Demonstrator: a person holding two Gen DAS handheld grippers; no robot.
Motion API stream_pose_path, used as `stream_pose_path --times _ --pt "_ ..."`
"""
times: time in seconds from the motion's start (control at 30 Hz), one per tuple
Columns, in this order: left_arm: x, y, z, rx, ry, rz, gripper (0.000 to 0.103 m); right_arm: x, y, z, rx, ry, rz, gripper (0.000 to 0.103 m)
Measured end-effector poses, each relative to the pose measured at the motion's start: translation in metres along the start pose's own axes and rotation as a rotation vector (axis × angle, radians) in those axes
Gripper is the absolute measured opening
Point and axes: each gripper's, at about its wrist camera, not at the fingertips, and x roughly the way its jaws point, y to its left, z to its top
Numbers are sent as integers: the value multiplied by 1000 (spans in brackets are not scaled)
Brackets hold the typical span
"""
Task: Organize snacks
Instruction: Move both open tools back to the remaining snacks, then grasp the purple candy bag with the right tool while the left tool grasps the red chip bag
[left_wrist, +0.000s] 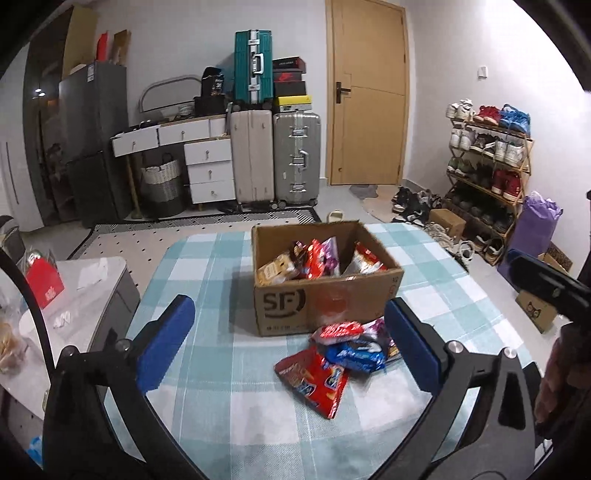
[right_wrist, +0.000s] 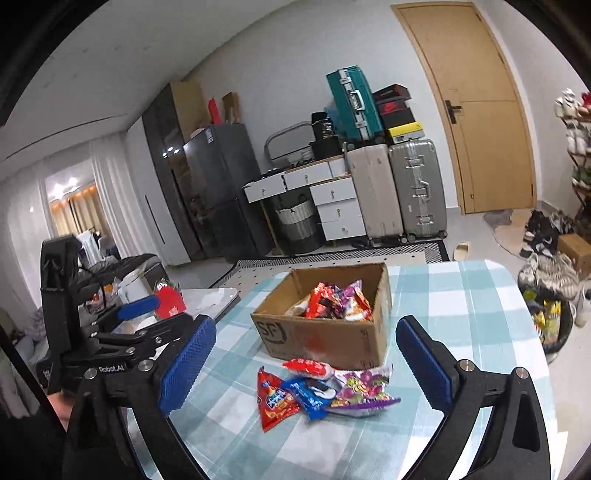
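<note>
A brown cardboard box (left_wrist: 325, 302) (right_wrist: 325, 339) stands on the checked tablecloth with several snack packets inside. Just in front of it lies a small heap: a red chip bag (left_wrist: 314, 384) (right_wrist: 273, 402), a blue packet (left_wrist: 356, 354) (right_wrist: 310, 398), a red-and-white packet (left_wrist: 338, 328) (right_wrist: 308, 367) and a purple packet (right_wrist: 364, 391). My left gripper (left_wrist: 290, 343) is open, held back from the heap with nothing between its blue pads. My right gripper (right_wrist: 304, 365) is also open and empty, short of the heap. The left gripper (right_wrist: 138, 308) also shows at the left of the right wrist view.
The tablecloth (left_wrist: 229, 266) covers the table; a white side table (left_wrist: 92, 273) with a red box stands to the left. Suitcases (left_wrist: 295, 158), white drawers (left_wrist: 210, 170), a door (left_wrist: 369, 92) and a shoe rack (left_wrist: 487, 162) are across the room.
</note>
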Motion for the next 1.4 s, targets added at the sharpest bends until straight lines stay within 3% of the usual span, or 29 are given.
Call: stream_pose_path --times 0.27,0.6,0.97,1.4 --pt "51 15 -51 -102 124 -11 102 9 -20 -41 33 14 -63 101" --pt "106 24 -99 -167 208 -12 102 60 -47 -87 113 171 -107 101" --pt "138 29 -118 -169 274 -43 102 113 -66 -91 158 287 -120 101" --pt "158 44 -125 -234 310 -78 102 159 -89 -89 256 349 -108 101"
